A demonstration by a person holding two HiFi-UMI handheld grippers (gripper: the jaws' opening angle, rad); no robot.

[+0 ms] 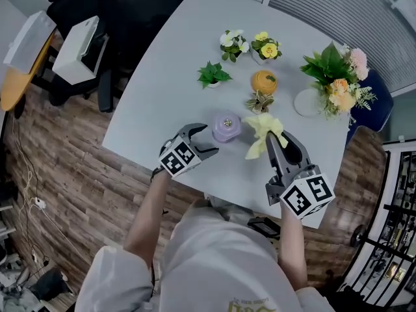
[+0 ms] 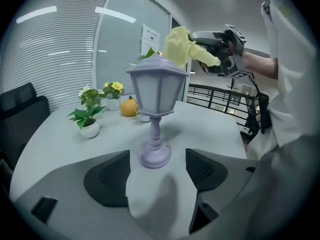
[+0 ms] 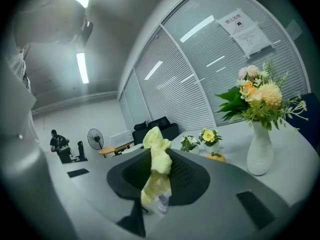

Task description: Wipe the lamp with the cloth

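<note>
A small lilac lantern-shaped lamp stands upright on the grey table. In the left gripper view the lamp rises just ahead of the open jaws, its round base between the fingertips but untouched. My left gripper is open, just left of the lamp. My right gripper is shut on a yellow cloth, held in the air right of the lamp's top. The cloth is pinched between the dark pads. From the left gripper view the cloth hangs just behind the lamp's roof.
A small green plant, two flower pots, an orange pumpkin ornament and a white vase of flowers stand on the far half of the table. The table's near edge runs just under both grippers.
</note>
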